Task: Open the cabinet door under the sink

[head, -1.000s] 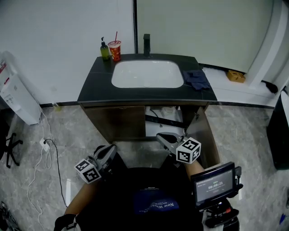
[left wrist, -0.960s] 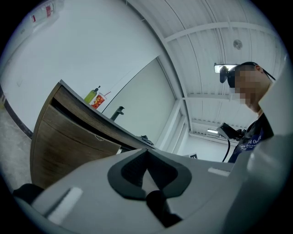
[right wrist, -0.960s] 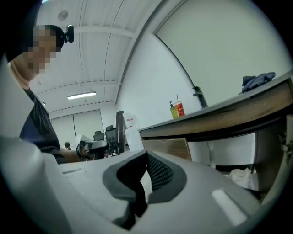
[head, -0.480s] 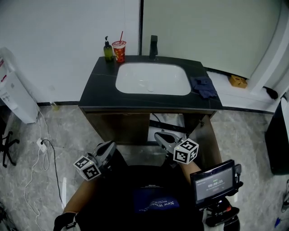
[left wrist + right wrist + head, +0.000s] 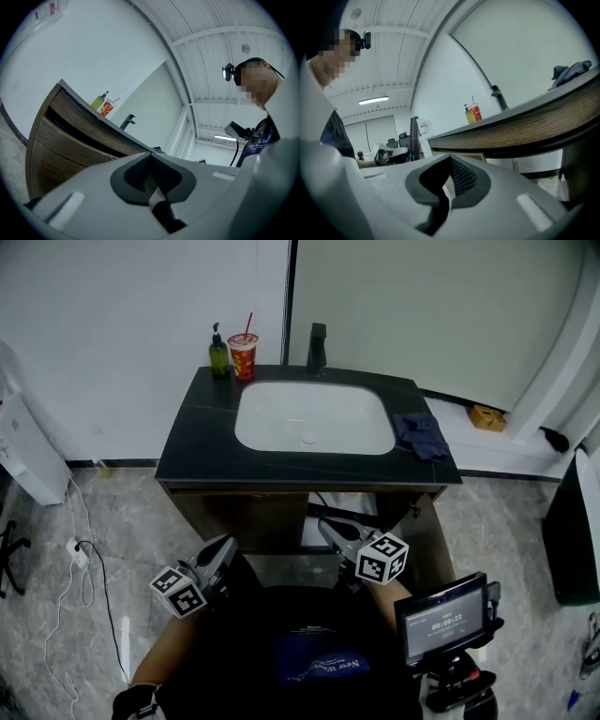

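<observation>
A sink (image 5: 281, 423) sits in the surface (image 5: 192, 442), with a faucet (image 5: 317, 348) behind it. A bottle (image 5: 218, 355) and cup (image 5: 243, 356) stand back-left; a cloth (image 5: 421, 435) lies right.
</observation>
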### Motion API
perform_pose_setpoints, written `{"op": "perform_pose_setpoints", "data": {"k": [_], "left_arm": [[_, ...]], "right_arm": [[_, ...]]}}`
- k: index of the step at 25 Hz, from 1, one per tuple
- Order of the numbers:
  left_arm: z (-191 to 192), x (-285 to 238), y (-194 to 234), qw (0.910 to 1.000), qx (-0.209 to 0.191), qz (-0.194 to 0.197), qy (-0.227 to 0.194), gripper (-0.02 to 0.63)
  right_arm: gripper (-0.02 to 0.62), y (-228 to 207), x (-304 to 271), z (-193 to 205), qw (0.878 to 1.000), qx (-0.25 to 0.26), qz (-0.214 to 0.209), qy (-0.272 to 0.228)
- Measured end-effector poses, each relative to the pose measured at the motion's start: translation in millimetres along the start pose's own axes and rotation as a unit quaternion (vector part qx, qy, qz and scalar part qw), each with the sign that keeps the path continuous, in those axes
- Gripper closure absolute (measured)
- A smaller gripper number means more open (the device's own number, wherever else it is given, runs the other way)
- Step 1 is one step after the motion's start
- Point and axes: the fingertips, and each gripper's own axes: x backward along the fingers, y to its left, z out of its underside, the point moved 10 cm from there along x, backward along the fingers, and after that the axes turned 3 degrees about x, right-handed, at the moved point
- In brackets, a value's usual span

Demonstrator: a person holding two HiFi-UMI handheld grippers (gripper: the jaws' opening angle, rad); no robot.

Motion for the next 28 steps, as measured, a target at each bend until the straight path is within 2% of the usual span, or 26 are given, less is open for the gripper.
{"op": "perform_pose_setpoints", "data": {"k": [15,28], "left_arm": [[7,4,-4,0.9999,0.012,-0.011,0.003,0.6],[8,0,-6,0.9999,0.015,-0.003,0.008,0.601]], "right_arm": [[0.595,5,-1,2,1.0,0.02,-0.009,0.015],[0.595,5,1,3,0.999,0.027,-0.007,0.017]]}}
